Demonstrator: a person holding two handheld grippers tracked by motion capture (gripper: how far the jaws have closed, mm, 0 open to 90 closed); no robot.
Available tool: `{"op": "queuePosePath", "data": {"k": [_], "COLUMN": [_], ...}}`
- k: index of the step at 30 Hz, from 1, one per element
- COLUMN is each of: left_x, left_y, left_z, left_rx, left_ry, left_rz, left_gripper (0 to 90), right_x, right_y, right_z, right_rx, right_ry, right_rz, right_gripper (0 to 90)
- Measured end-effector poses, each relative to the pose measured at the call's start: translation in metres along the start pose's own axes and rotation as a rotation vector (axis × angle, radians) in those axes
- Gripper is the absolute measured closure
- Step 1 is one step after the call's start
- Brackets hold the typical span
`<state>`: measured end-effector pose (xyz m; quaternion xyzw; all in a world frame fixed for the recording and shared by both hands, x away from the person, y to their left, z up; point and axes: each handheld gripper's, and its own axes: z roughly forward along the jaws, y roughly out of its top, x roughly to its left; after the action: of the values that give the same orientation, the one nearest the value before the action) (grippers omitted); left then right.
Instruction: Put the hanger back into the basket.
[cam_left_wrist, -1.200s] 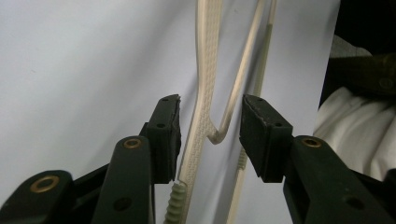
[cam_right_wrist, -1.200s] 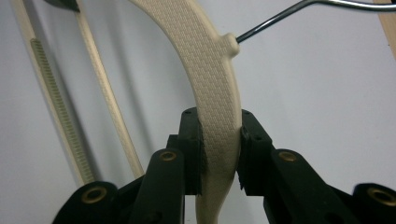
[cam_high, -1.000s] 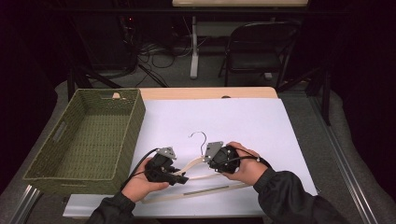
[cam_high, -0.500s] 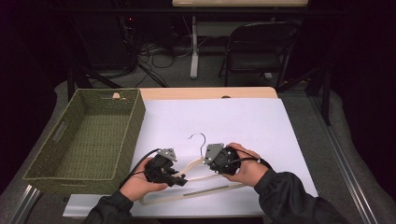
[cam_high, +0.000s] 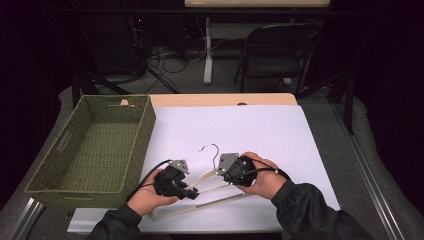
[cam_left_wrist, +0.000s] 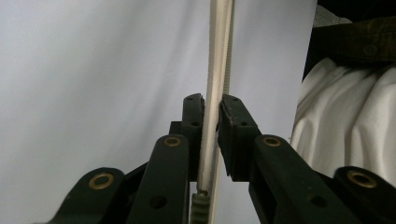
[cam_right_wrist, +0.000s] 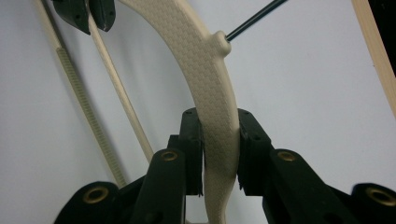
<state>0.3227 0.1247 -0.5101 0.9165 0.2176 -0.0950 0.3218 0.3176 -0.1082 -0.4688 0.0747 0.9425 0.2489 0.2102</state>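
A cream hanger (cam_high: 206, 177) with a dark wire hook (cam_high: 214, 150) lies on the white sheet near the table's front. My left gripper (cam_high: 194, 195) has just been closing its jaws. In the left gripper view its pads (cam_left_wrist: 192, 112) press on the hanger's thin crossbar (cam_left_wrist: 219, 56). My right gripper (cam_high: 225, 178) is shut on the hanger's broad textured arm (cam_right_wrist: 196, 51), just below the hook's wire (cam_right_wrist: 254, 18). The left gripper's jaw tips (cam_right_wrist: 88, 14) show at the top left of the right gripper view, on the thin bar.
A green woven basket (cam_high: 142, 125) stands at the table's left, close to my left hand. The white sheet (cam_high: 260, 135) covers the table's middle and right. A folding chair (cam_high: 275, 55) and cables sit beyond the far edge. White cloth (cam_left_wrist: 345, 116) hangs past the sheet's edge.
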Motion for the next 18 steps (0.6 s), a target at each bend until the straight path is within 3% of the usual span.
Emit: {"op": "queuePosePath", "data": {"k": [4,8,10,11,14,15,18], "left_x": [-0.001,-0.003,-0.002,-0.002,-0.003,-0.004,-0.011], "left_y": [-0.002,-0.004,-0.006,-0.007,-0.011,-0.013,-0.018], "left_z": [-0.002,-0.005,-0.007,-0.008,-0.017,-0.020,-0.030], "left_rx": [-0.024,-0.055,-0.079,-0.090,-0.122,-0.142,-0.165], "left_ry": [-0.010,0.040,0.016,0.022,0.067,0.064,0.111], "left_rz": [-0.017,-0.008,-0.020,-0.027,-0.046,-0.054,-0.069], "left_gripper": [85.4,86.7,87.0,87.1,87.2,87.2,87.2], "right_x": [-0.001,-0.004,-0.007,-0.009,-0.012,-0.014,-0.019], "right_y": [0.001,0.002,0.002,0.002,0.000,-0.002,-0.006], "right_z": [-0.002,-0.003,-0.004,-0.005,-0.008,-0.012,-0.026], "right_rx": [-0.010,-0.028,-0.032,-0.045,-0.064,-0.075,-0.135], "right_ry": [0.003,0.004,0.006,0.002,-0.005,-0.010,-0.018], "right_rz": [0.012,0.033,0.053,0.071,0.097,0.103,0.158], "right_gripper": [74.2,72.0,65.6,58.8,57.0,55.6,53.2]}}
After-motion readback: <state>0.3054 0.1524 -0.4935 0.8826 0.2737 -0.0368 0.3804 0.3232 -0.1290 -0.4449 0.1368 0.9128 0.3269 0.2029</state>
